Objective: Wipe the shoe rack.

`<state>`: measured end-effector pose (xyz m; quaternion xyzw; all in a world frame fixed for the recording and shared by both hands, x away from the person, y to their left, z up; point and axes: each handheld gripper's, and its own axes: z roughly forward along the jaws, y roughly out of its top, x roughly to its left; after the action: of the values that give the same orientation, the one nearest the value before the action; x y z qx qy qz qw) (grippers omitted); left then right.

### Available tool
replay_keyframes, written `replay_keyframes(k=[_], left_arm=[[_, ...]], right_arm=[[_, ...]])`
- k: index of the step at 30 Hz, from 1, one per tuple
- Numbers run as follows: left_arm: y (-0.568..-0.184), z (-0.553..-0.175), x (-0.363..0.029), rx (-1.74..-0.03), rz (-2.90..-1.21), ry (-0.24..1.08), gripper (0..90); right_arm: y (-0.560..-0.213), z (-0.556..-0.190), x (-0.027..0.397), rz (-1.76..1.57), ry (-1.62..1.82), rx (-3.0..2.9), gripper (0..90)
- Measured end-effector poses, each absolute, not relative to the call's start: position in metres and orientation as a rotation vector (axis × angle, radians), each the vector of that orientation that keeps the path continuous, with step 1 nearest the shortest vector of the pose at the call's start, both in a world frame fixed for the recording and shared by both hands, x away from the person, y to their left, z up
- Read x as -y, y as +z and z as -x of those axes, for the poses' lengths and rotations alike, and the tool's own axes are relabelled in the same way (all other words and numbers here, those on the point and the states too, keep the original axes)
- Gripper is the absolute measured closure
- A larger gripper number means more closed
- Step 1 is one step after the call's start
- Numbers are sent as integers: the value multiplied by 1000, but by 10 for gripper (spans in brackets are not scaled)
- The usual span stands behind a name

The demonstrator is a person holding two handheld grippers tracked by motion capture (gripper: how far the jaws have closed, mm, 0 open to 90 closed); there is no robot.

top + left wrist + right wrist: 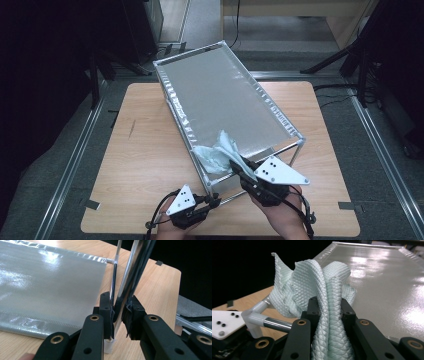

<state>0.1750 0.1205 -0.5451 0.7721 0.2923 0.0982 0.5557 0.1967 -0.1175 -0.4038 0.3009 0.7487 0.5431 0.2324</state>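
Observation:
A metal-frame rack with a silver sheet top (225, 100) stands askew on the wooden table (140, 155). A crumpled pale green cloth (217, 152) lies on the sheet's near corner. My right gripper (239, 167) is shut on it, and in the right gripper view the cloth (312, 277) bunches up between the jaws of the gripper (329, 315). My left gripper (214, 201) is at the rack's near corner. In the left gripper view that gripper (120, 315) is shut on the rack's chrome corner post (128, 277).
The table's near edge runs just below both hands. Bare wood lies left of the rack and to its right (320, 150). The rack's white corner joint (253, 316) sits close beside the cloth. Dark stands and cables surround the table on the floor.

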Motion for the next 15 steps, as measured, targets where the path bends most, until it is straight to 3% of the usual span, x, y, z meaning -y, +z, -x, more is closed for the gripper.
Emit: replay_keyframes(k=[4, 15], left_arm=[[-545, -175, -121, -690, -1823, 232, 781], [-545, -175, -121, -692, -1829, 236, 781]], right_arm=[[-403, -204, 130, -859, 1461, -2022, 770], [-383, -224, 219, -1083, 1308, -1765, 771]])
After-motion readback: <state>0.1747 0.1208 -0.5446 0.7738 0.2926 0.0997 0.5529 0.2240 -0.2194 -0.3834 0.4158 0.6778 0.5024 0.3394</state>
